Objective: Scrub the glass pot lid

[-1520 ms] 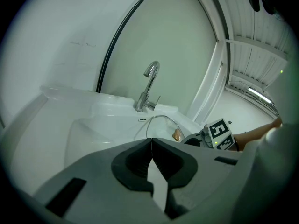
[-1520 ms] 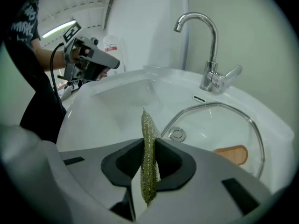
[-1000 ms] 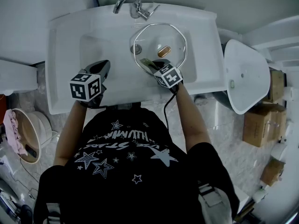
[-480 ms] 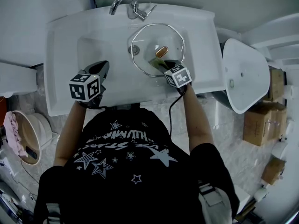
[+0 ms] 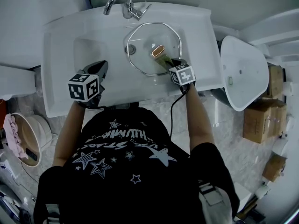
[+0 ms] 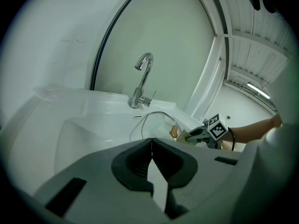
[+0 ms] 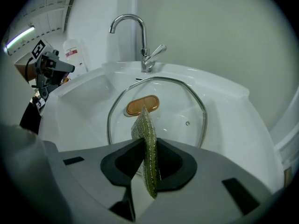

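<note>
A glass pot lid point(image 5: 149, 43) with a steel rim and a copper-coloured handle point(image 5: 157, 50) lies in the white sink basin point(image 5: 93, 45); it shows again as the lid point(image 7: 187, 111) in the right gripper view. My right gripper point(image 5: 169, 63) is shut on a green scrubbing sponge point(image 7: 145, 141) whose tip rests on the glass just below the handle point(image 7: 141, 105). My left gripper point(image 5: 97, 71) is shut with nothing in it, at the basin's near left edge, away from the lid. In the left gripper view, the lid point(image 6: 159, 122) and the right gripper point(image 6: 198, 134) lie to the right.
A chrome faucet point(image 5: 122, 3) stands at the back of the sink, right behind the lid. A drain point(image 5: 131, 49) sits under the lid's left side. A white toilet point(image 5: 243, 73) is at the right, cardboard boxes point(image 5: 266, 111) beyond it, a bin point(image 5: 23, 134) at the left.
My right gripper has moved with the sponge rightward and away from me across the lid, up to the handle. The left gripper has stayed put.
</note>
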`<action>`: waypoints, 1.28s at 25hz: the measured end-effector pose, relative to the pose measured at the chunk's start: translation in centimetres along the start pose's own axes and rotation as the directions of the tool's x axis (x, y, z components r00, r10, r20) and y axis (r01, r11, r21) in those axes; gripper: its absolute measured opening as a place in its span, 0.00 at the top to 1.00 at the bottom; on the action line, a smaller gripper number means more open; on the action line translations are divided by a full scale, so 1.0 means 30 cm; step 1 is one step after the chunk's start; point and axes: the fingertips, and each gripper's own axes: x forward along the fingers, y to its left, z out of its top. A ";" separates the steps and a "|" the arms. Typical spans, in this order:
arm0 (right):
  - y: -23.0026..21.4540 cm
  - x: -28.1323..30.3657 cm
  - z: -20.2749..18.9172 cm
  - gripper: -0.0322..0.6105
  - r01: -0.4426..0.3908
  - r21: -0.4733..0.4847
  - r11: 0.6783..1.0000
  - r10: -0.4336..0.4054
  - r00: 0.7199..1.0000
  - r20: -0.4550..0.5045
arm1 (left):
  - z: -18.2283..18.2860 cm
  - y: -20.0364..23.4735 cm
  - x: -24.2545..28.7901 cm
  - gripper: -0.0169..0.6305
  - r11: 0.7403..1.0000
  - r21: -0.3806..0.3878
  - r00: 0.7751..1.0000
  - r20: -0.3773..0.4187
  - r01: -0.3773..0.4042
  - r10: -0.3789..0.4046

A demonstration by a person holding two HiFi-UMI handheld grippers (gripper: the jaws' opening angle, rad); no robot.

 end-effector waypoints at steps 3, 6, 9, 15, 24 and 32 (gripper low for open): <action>-0.036 -0.014 -0.013 0.83 0.042 0.031 0.999 -0.042 0.999 -0.003 | -0.004 -0.019 0.010 0.96 1.000 0.005 1.000 -0.004 0.008 -0.008; -0.064 -0.025 -0.024 0.83 0.079 0.051 0.996 -0.079 0.997 -0.006 | -0.009 -0.033 0.020 0.96 1.000 0.007 1.000 -0.008 0.014 -0.014; -0.085 -0.039 -0.027 0.83 0.117 0.052 0.992 -0.117 0.993 0.002 | -0.005 -0.046 0.030 0.96 1.000 0.010 1.000 -0.010 0.018 -0.018; -0.110 -0.066 -0.027 0.83 0.145 0.045 0.988 -0.147 0.989 0.023 | 0.012 -0.081 0.060 0.96 0.999 0.018 1.000 -0.006 0.027 -0.027; -0.154 -0.144 0.147 0.84 0.124 -0.022 0.992 -0.119 0.979 0.164 | 0.069 -0.100 0.132 0.96 0.999 0.032 1.000 0.006 0.017 -0.017; -0.284 -0.108 0.391 0.84 0.257 -0.266 0.929 -0.179 0.942 0.285 | 0.180 -0.132 0.206 0.96 0.998 0.062 0.999 0.049 -0.019 0.015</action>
